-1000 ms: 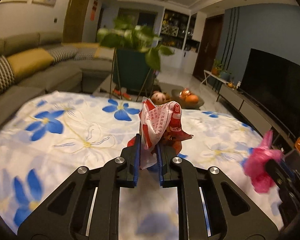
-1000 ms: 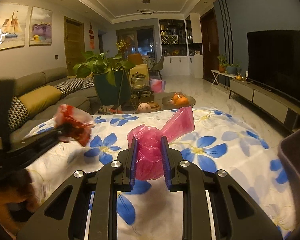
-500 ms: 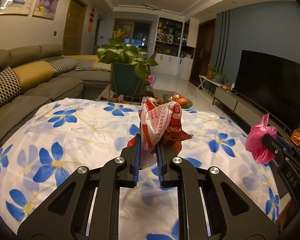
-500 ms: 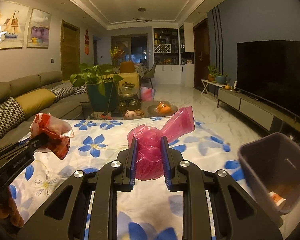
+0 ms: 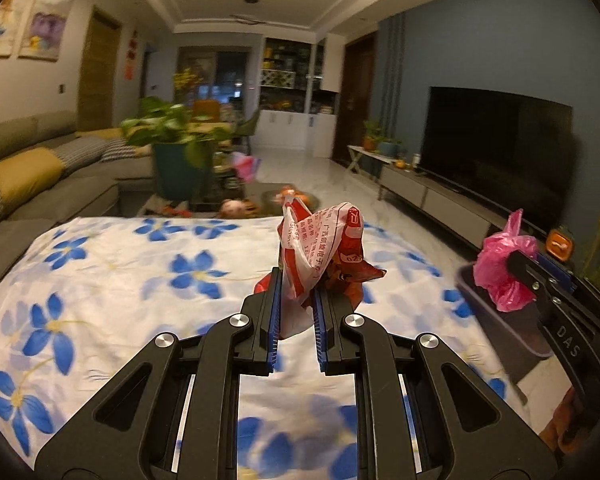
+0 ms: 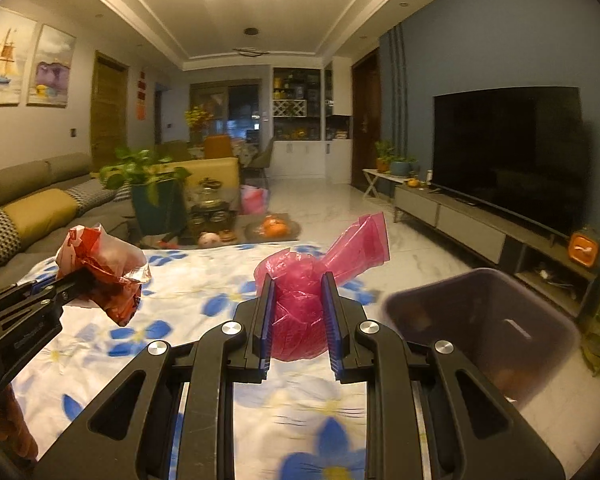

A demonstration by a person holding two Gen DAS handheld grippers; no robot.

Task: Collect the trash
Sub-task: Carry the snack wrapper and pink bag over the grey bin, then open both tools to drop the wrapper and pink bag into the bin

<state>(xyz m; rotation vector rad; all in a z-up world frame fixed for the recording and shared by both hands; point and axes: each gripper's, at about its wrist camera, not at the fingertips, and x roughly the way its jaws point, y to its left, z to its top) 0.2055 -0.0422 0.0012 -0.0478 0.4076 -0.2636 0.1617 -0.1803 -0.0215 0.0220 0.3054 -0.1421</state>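
Left wrist view: left gripper, blue-padded fingers clamped on a crumpled red-and-white printed plastic wrapper, which sticks up out of the fingers at 12 o'clock, lifted clear above the tabletop with a white cloth printed with blue flowers. At 3 o'clock in this view the right gripper comes in from the frame edge, closed on a crumpled pink plastic bag; the bag hangs over the rim of a dark grey plastic bin, which sits off the cloth's right edge, on the floor side.

Right wrist view: right gripper fingers pinch the pink plastic bag around its bunched middle, a flat tail of the bag fanning out toward 1 o'clock. Bag is off the cloth, held in the air. The bin is at 3 o'clock, just beside the gripper, open top facing up; contents too dark to make out. At 9 o'clock the left gripper shows side-on with the red-and-white wrapper gripped at its tip, well apart from the bin.

Background: grey sofa with a yellow cushion at 9 o'clock, potted green plant at 11, black TV at 2.
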